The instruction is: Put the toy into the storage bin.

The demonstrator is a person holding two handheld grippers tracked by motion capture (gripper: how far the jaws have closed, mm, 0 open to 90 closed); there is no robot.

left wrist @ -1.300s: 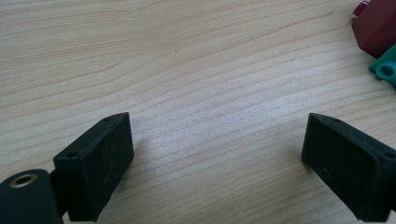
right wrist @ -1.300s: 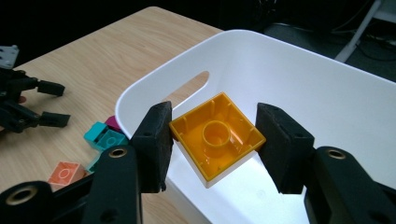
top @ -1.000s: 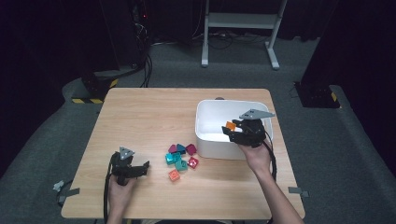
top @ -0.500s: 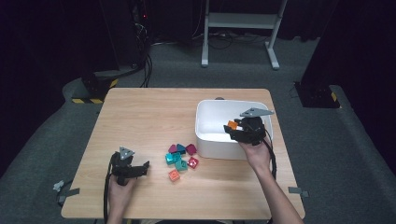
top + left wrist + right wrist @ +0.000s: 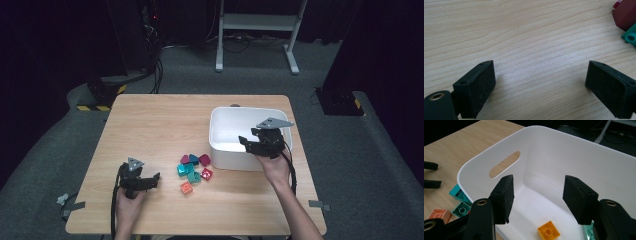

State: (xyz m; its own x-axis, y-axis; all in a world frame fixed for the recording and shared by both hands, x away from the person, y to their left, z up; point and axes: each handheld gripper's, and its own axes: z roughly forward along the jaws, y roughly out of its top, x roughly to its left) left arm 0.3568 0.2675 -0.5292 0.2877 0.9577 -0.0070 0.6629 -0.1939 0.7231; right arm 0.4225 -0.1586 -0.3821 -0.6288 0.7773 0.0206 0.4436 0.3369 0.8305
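My right gripper (image 5: 246, 144) (image 5: 540, 185) hangs over the near side of the white bin (image 5: 220, 122) (image 5: 554, 147). Its jaws have just been opening and stand open with nothing between them. Below them, an orange brick (image 5: 548, 232) lies loose on the bin's floor, and a teal brick (image 5: 589, 231) shows beside the right jaw. On the table at the front left, my left gripper (image 5: 155, 179) (image 5: 540, 72) rests open over bare wood. It points toward a cluster of bricks (image 5: 192, 167).
The cluster holds several bricks: maroon (image 5: 204, 160) (image 5: 626, 15), teal (image 5: 185, 170) (image 5: 630, 37), red (image 5: 206, 174) and orange (image 5: 186, 188) (image 5: 440, 215). It lies just left of the bin. A metal stand (image 5: 255, 30) and cables are on the floor beyond the table (image 5: 150, 125).
The orange brick seen at my right gripper's jaws earlier is gone from them; the jaws have spread. My left gripper has not moved.
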